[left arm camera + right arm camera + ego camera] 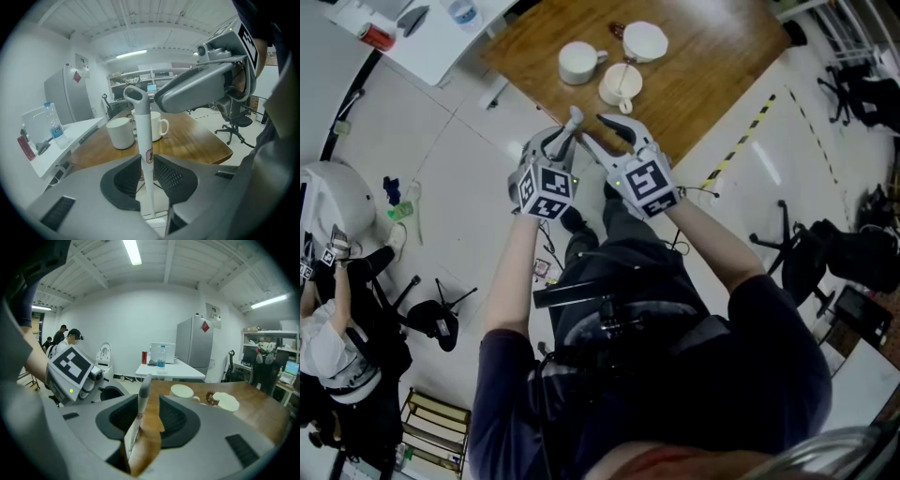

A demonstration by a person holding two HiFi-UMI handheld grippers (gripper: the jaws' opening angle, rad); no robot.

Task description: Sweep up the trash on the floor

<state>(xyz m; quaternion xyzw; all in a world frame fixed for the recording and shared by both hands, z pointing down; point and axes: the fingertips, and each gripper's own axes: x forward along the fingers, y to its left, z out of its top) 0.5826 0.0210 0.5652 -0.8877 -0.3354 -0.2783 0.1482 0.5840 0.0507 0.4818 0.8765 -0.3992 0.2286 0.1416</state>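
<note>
A white long handle (571, 125) with a grey loop top stands upright beside the wooden table's corner. My left gripper (562, 142) is shut on it: in the left gripper view both pads press the white handle (143, 131) between them at my left gripper (146, 164). My right gripper (596, 131) sits just right of it, open. In the right gripper view, my right gripper (145, 413) has the handle (139, 399) between wide jaws, close to the left pad, with a gap on the right. The handle's lower end is hidden in the head view.
The wooden table (712, 66) carries three white mugs (578, 63) right ahead. A white side table (441, 37) stands far left. Black office chairs (811, 253) are on the right, yellow-black floor tape (741, 141) beside the table. A helmeted person (337, 202) sits at left near small green litter (401, 212).
</note>
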